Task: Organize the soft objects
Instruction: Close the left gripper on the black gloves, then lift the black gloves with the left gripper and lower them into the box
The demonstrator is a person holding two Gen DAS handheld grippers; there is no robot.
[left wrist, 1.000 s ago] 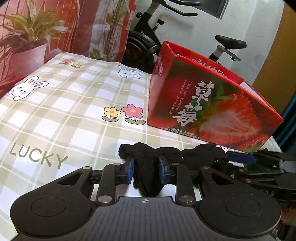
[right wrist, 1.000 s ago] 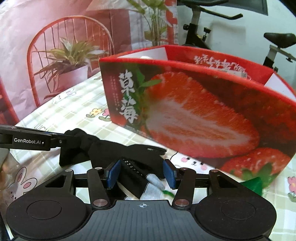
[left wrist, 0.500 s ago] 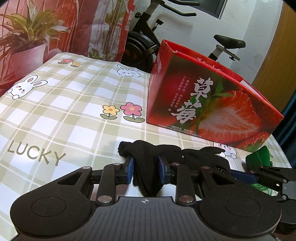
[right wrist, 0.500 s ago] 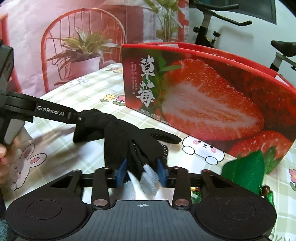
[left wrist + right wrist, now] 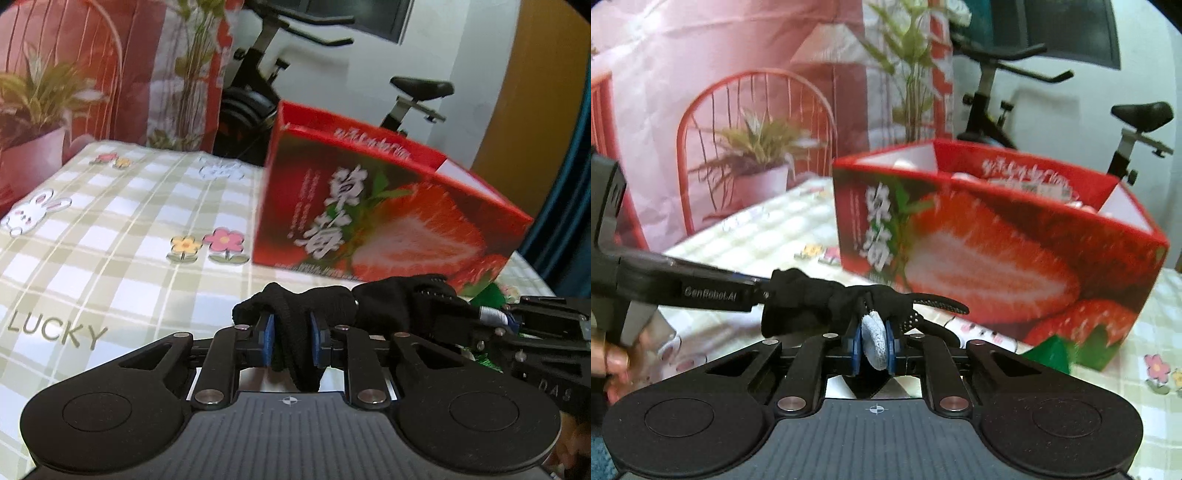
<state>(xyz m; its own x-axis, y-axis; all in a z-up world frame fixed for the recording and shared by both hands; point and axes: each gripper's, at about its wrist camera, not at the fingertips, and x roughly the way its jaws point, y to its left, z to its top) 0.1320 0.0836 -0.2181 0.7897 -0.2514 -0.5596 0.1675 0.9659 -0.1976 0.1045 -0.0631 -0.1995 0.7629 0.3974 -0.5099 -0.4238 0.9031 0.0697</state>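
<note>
1. Glove [image 5: 391, 302], black and knitted, hangs stretched between the two grippers just above the checked tablecloth [image 5: 110, 236], its long axis running roughly left to right across the front of the strawberry box [image 5: 388, 221].
2. Left gripper [image 5: 293, 341] has its blue pads clamped together on one bunched end of the glove; right gripper [image 5: 873, 345] is pinched tight on the other end, at a grey fingertip patch [image 5: 874, 349].
3. Box stands beyond the glove, past both sets of jaws, with its open top higher than the cloth being held. The coming move, I judge, turns on raising the glove over the near wall and forward into the box.
4. Right gripper seems nearer the box front, though blur makes this uncertain.
5. Right wrist view shows the box's white interior and pale contents I cannot identify; the left wrist view shows only a sliver of the inside.
6. Left wrist view shows a green item [image 5: 491, 295] on the cloth beside the box's base, and the "LUCKY" print.
</note>
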